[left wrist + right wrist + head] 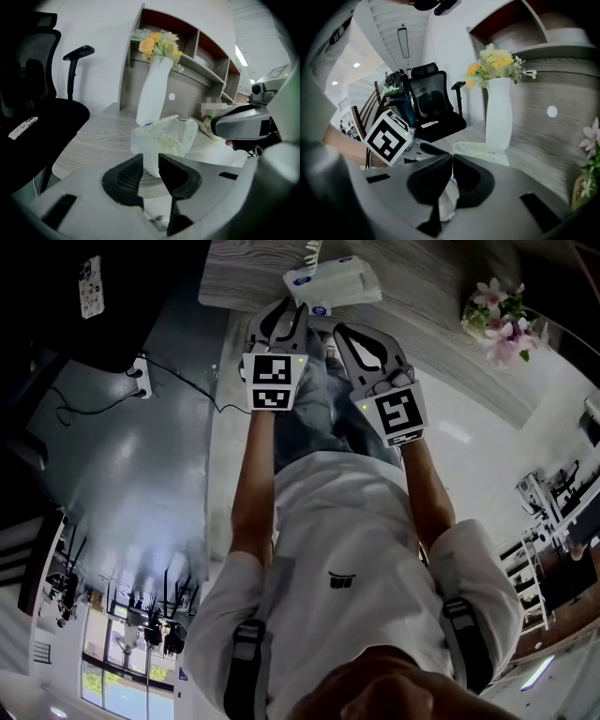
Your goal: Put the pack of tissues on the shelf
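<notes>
Presently we list the pack of tissues (164,136) pinched by its near edge in the left gripper (146,164), the right gripper (451,161) closed empty just behind it; we should lift level toward the shelf (202,70) ahead.

the pack of tissues (164,135) you're handling is wrapped in thin, crinkled plastic film with a soft sheen. the desk (98,136) shows pale grey wood grain with a matt finish. your left gripper (151,164) has matt black, finely ribbed pads (126,178) set in smooth grey plastic, the vase (152,98) looks smooth matt white, and the floor (141,474) is glossy.
</notes>
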Action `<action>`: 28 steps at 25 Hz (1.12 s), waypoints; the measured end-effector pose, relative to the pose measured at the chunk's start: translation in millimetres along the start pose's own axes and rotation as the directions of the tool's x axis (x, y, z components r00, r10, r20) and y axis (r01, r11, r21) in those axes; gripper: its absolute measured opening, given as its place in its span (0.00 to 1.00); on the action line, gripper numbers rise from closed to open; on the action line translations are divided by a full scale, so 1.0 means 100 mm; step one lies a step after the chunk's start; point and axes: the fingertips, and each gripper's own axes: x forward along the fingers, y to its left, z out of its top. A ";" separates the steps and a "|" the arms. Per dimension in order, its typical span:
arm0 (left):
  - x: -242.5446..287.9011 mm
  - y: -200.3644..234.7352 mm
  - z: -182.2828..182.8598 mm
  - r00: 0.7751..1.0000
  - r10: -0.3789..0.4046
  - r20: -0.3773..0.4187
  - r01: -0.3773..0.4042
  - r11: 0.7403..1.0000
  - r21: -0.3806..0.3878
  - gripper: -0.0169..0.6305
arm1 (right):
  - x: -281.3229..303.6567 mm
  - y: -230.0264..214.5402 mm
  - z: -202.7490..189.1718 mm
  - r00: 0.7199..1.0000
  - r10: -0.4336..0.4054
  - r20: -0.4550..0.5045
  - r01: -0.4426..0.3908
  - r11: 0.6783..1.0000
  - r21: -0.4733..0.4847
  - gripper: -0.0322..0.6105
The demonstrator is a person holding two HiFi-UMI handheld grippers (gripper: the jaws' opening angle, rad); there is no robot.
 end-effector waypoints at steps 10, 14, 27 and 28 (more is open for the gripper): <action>0.08 0.03 -0.07 1.000 0.010 -0.024 -0.010 1.000 0.012 0.13 | 0.01 -0.02 -0.03 1.000 -0.008 -0.008 0.008 1.000 0.009 0.09; 0.08 0.04 -0.06 1.000 0.022 -0.020 -0.022 1.000 0.000 0.10 | -0.01 -0.03 -0.05 1.000 -0.013 -0.006 0.013 1.000 0.011 0.09; -0.08 -0.01 0.08 0.999 0.040 0.017 -0.040 0.999 -0.019 0.09 | -0.13 0.00 0.04 1.000 -0.015 0.019 0.015 1.000 -0.006 0.09; -0.10 -0.02 0.10 0.999 0.043 0.022 -0.043 0.999 -0.020 0.09 | -0.15 0.00 0.05 1.000 -0.015 0.023 0.015 1.000 -0.008 0.09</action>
